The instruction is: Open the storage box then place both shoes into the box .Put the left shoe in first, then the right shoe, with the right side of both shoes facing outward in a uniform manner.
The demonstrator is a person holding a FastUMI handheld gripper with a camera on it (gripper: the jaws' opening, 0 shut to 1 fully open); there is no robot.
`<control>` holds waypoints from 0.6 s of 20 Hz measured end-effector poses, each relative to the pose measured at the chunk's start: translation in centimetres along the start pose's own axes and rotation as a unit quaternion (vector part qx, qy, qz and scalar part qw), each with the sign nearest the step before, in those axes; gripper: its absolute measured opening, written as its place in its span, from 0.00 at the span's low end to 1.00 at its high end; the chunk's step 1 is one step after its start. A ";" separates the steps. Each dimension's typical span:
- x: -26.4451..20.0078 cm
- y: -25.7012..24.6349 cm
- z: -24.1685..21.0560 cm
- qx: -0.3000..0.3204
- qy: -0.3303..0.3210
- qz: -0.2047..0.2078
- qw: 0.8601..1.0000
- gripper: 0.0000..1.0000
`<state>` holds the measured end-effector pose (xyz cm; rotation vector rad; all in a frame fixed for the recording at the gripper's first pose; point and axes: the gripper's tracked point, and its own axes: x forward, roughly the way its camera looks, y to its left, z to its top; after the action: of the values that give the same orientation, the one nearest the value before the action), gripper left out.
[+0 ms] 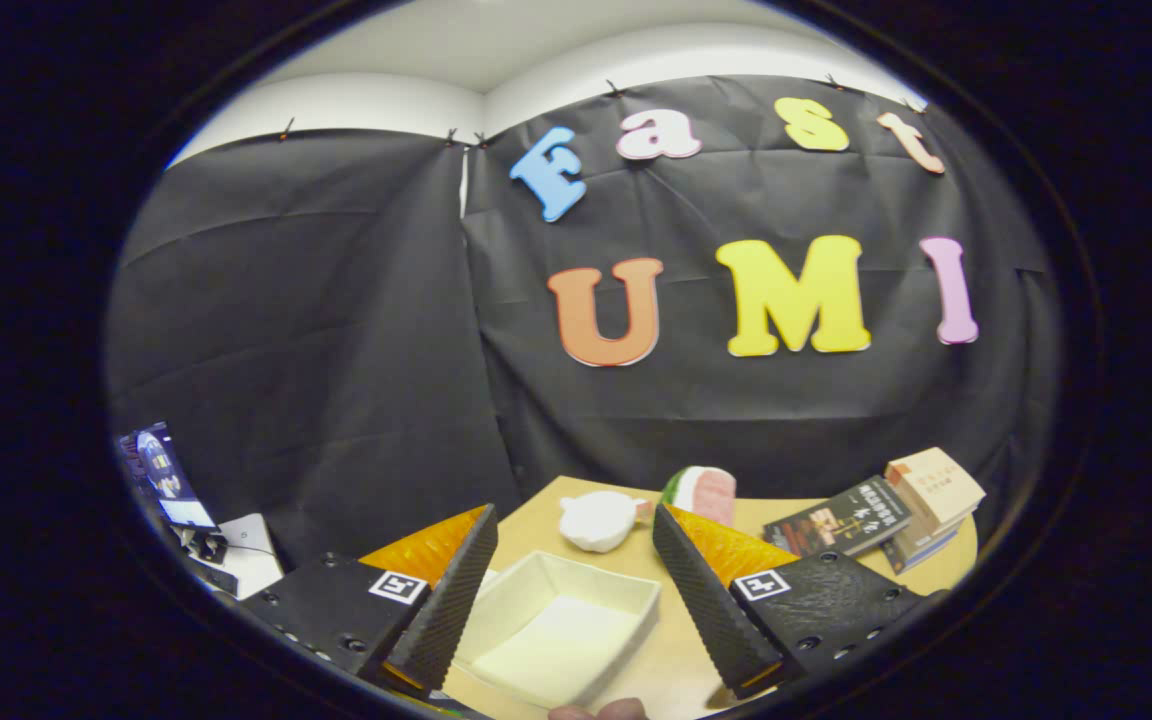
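Gripper (570, 570) held above the near part of the wooden table (681, 655), fingers (701, 590) spread wide apart, clamped on nothing. Square black-and-white markers on the top of each finger mount. A fingertip of a person's hand (598, 711) at the near table edge, just below the box.

Between the fingers, resting on the table: the storage box (561, 625), cream-white, lid off, inside bare. Turned at a slant, one corner pointing toward the far right of the table; long axis hard to tell, close to square.

Just beyond the fingertips, near the far edge: a white cloth bundle (598, 520), and beside it a toy watermelon slice (704, 492), green rind, pink flesh.

At the far right corner: a dark book (841, 518) with cover writing too small to read, leaning on a stack of books (931, 505), the top one tan.

Off the table's left edge: a lit screen (164, 475) and a white device (246, 555).
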<state>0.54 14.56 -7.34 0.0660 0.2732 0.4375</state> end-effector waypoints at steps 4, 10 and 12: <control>-3.1 -10.2 -4.2 0.024 0.025 -0.065 0.997 0.95; -4.6 -18.5 -17.0 0.041 0.128 -0.120 0.984 0.95; -4.1 -19.7 -21.3 0.059 0.168 -0.125 0.976 0.95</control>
<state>-0.86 -4.90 -29.14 0.0725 0.6342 0.1789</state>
